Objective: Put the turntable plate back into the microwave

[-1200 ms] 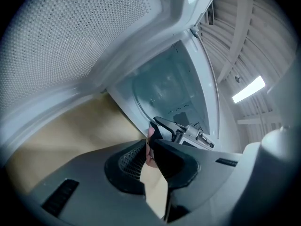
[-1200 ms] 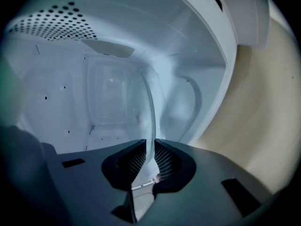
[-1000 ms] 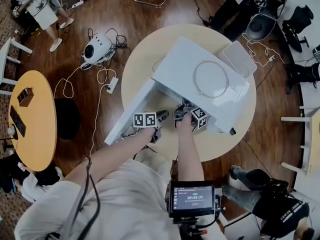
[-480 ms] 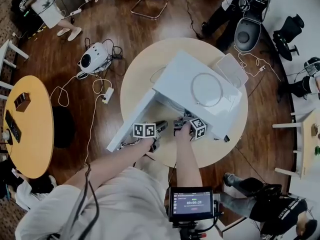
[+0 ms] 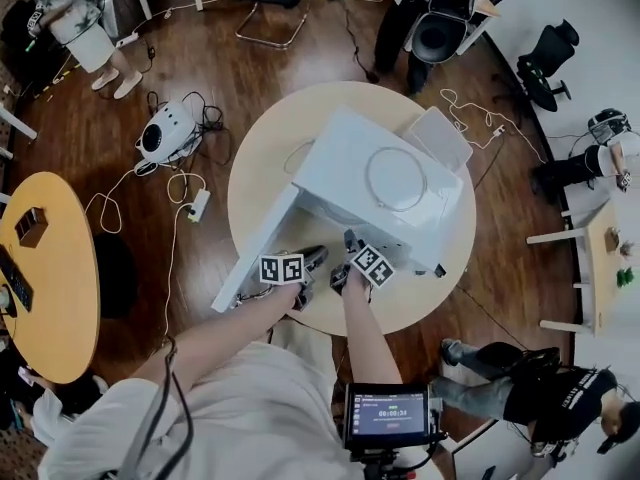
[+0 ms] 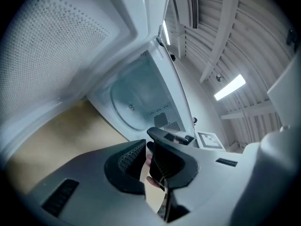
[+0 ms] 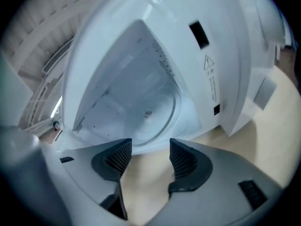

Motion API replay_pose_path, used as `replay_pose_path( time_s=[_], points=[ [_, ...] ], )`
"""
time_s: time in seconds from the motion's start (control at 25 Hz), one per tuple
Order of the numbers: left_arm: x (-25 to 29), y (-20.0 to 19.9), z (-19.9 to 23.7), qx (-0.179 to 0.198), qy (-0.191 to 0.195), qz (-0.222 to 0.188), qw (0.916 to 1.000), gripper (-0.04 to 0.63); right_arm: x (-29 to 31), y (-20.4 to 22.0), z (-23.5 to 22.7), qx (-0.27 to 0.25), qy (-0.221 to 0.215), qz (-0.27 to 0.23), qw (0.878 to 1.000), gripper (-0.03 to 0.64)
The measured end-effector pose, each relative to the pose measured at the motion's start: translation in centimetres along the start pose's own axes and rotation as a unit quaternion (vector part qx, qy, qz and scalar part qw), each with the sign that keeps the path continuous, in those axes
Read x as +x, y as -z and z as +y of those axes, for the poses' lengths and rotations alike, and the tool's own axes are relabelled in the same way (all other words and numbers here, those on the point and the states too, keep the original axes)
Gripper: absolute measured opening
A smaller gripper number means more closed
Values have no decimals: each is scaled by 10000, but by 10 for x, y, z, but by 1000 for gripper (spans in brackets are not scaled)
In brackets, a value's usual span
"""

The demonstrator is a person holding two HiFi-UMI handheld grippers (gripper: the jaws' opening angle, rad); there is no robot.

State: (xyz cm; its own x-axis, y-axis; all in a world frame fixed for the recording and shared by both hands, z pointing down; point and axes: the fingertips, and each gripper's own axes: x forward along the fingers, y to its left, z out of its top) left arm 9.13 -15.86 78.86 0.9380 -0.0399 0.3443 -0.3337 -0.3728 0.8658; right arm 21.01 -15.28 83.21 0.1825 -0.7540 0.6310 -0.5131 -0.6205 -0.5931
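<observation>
A white microwave [image 5: 345, 153] stands on the round pale table [image 5: 430, 278] with its door [image 5: 255, 248] swung open to the left. The glass turntable plate [image 7: 150, 109] lies flat on the cavity floor, also seen in the left gripper view as the plate [image 6: 134, 102]. My right gripper [image 7: 150, 149] faces the cavity just outside it; its jaws are opening and nothing is between them. My left gripper [image 6: 148, 147] hovers by the open door [image 6: 56, 46], its jaws almost together and gripping nothing. In the head view the left gripper [image 5: 318, 257] and right gripper [image 5: 349, 241] sit side by side at the opening.
A thin round ring [image 5: 395, 178] lies on the microwave's top. A white flat panel [image 5: 440, 138] lies behind the microwave. On the floor sit a white appliance [image 5: 160, 133] with cables, a yellow side table [image 5: 50, 278] at left, chairs and several people around.
My right gripper has rolled and drawn back a little from the microwave opening. The left gripper has stayed close to the door. The head view has shifted.
</observation>
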Motion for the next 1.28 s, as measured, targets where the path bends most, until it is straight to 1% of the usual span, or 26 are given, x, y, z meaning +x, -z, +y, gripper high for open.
replay_pose_path(
  time_s=[0.04,0.12,0.24,0.32,0.4,0.52,0.64,0.72,0.84,0.88,0.92,1.08,1.16,1.24,1.28],
  points=[
    [0,2,-2,48,46,14,10000,38,-9,4,-1,-291,59,-20,9996,232],
    [-3,5,-7,216,107,60,9997,38,-32,9,1,-659,68,-143,9977,232],
    [-7,2,-33,674,273,125,9973,38,-77,-2,12,-1197,-48,-459,9917,232],
    [-12,-1,-62,945,508,94,9942,38,-113,-17,18,-1633,-77,-742,9838,232],
    [-20,-2,-83,1261,683,62,9896,38,-149,-33,22,-2060,-46,-1092,9724,232],
    [-36,-1,-103,1835,838,35,9794,38,-197,-47,29,-2345,-31,-1615,9586,232],
    [-41,2,-125,2448,849,69,9658,38,-246,-71,30,-2475,8,-2160,9445,232],
    [-40,8,-145,2718,904,83,9581,38,-275,-85,24,-2540,75,-2403,9369,232],
    [-44,21,-173,3058,1075,60,9460,38,-306,-90,11,-2577,97,-2572,9313,232],
    [-44,25,-178,3137,1102,46,9431,38,-314,-90,6,-2549,58,-2610,9311,232],
    [-42,28,-183,3169,1101,35,9420,38,-321,-91,2,-2506,12,-2647,9312,232],
    [-39,43,-200,2971,1106,67,9484,38,-352,-95,-8,-2467,-57,-2742,9295,232],
    [-40,61,-208,2912,1213,195,9487,38,-370,-89,-10,-2521,-119,-2729,9284,232],
    [-35,79,-217,2969,1332,326,9450,38,-387,-87,-13,-2652,-225,-2743,9241,232],
    [-29,86,-223,3040,1420,383,9412,38,-393,-89,-14,-2745,-267,-2764,9206,232]
  ],
)
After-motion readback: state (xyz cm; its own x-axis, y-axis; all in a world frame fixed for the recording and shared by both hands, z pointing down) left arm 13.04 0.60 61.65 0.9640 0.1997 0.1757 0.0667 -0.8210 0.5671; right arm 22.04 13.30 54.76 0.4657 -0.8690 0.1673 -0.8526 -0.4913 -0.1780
